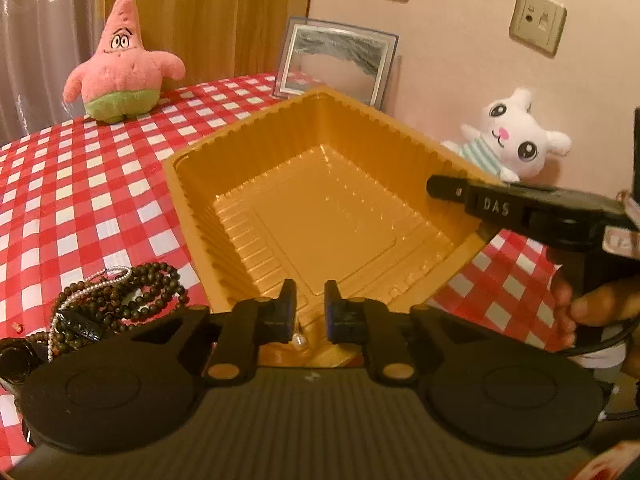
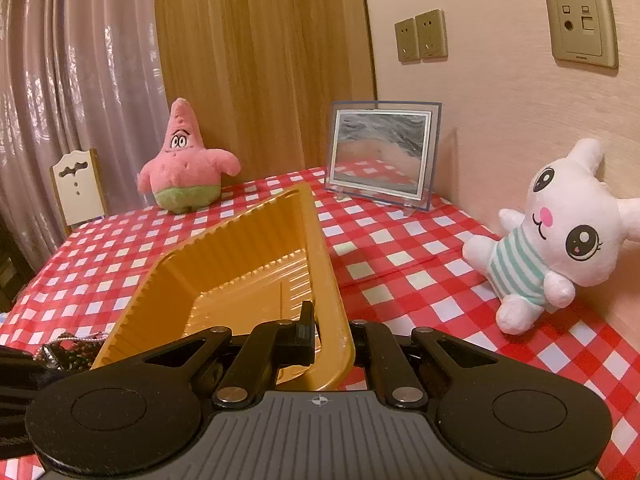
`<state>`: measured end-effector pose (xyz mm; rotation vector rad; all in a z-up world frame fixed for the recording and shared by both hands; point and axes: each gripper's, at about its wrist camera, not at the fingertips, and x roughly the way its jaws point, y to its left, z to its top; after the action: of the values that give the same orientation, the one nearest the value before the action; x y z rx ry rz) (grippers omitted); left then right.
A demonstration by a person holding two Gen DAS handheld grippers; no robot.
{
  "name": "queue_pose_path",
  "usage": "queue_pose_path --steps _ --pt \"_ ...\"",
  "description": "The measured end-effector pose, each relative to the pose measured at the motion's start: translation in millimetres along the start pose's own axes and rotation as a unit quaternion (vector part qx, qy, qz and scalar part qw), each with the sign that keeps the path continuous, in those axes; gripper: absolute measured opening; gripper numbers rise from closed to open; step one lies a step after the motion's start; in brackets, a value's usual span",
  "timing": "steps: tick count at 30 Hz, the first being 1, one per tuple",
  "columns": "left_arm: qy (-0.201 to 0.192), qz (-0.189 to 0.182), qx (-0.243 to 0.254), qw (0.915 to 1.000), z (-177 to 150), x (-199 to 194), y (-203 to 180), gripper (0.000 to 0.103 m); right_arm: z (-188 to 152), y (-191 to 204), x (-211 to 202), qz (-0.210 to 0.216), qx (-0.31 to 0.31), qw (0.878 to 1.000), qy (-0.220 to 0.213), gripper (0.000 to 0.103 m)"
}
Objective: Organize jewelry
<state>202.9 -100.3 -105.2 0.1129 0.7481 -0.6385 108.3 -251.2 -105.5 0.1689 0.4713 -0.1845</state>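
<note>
Lying just left of left tool [image 1: 310, 312]: tangled bead necklaces [image 1: 116, 300].

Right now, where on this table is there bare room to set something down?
Open cloth lies between the pink star plush and the gold tray, and between tray and white bunny plush. It is crowded by the bead pile near the left claw.

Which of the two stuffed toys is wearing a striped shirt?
The white bunny leaning by the wall wears a teal-striped shirt. The pink starfish toy near the curtain has only green shorts.
</note>
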Motion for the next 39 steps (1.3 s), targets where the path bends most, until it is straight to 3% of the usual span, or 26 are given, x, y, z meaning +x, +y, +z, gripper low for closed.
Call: queue_pose_path --steps 5,10,22,29,39 --pt "-0.018 0.012 -0.022 0.9995 1 -20 14 0.017 0 -1 2 -0.002 0.001 1.0 0.001 0.006" --pt "-0.016 0.069 -0.065 0.9954 -10 -41 48 0.018 0 -1 3 -0.003 0.001 1.0 0.001 0.006" --pt "0.009 0.223 -0.144 0.9641 -43 -72 142 0.022 -2 0 5 -0.002 0.001 1.0 0.002 0.006" --pt "0.016 0.254 -0.164 0.9531 -48 -66 161 0.025 -3 3 6 -0.003 -0.001 1.0 0.002 0.006" --pt "0.046 0.256 -0.206 0.9433 -50 -38 178 0.026 -4 6 5 -0.005 0.0 1.0 0.006 0.006"
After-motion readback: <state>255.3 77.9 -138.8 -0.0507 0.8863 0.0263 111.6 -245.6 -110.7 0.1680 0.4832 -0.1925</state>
